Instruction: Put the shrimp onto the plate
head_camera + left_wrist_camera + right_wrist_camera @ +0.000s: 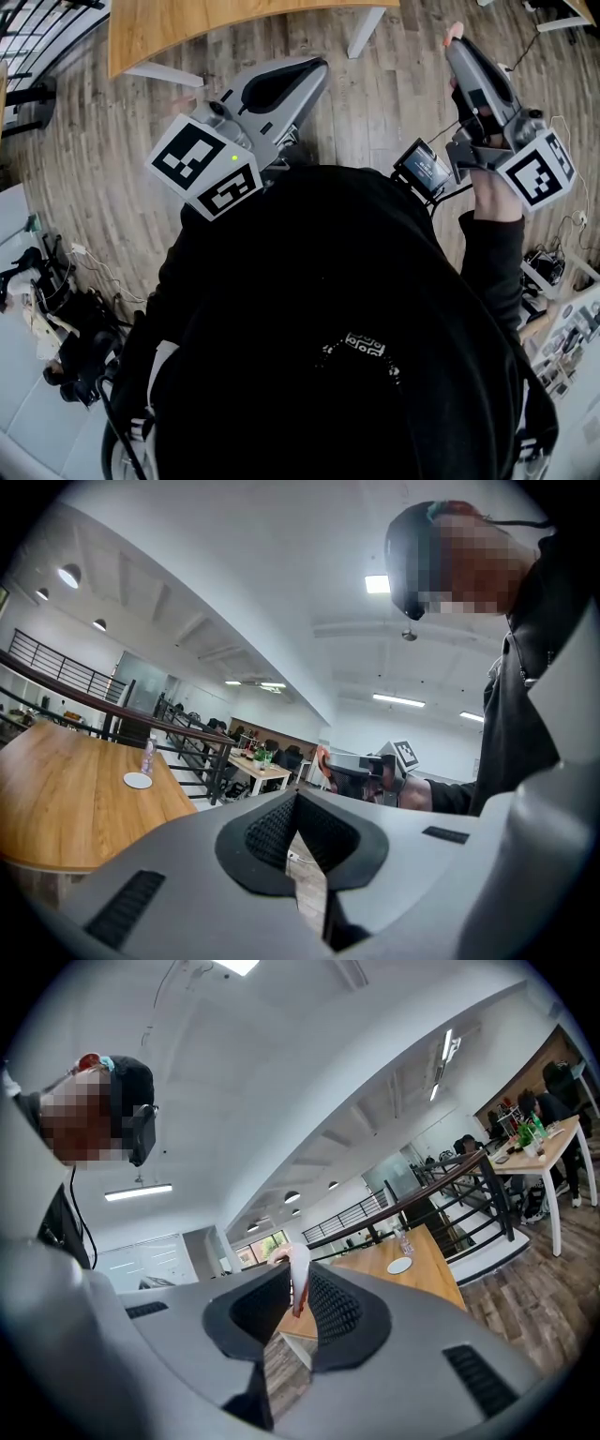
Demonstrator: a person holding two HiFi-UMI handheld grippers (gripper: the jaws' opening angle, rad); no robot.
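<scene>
A pale pink shrimp (298,1262) with a red tail stands upright between the pads of my right gripper (300,1283), which is shut on it. In the head view the shrimp (454,31) pokes out of that gripper (453,45) at the upper right. A small white plate (399,1266) lies on a wooden table (431,1283) some way ahead. My left gripper (295,797) has its tips together and holds nothing. From it I see the plate (138,780) on the table (66,808) at left. The right gripper (330,763) with the shrimp (322,759) shows ahead.
A clear bottle (148,755) stands just behind the plate. A dark railing (412,1199) runs behind the table. Further tables with seated people (553,1110) are at the far right. Below me are a wood floor (375,103), the table's white legs (364,33) and cables (89,267).
</scene>
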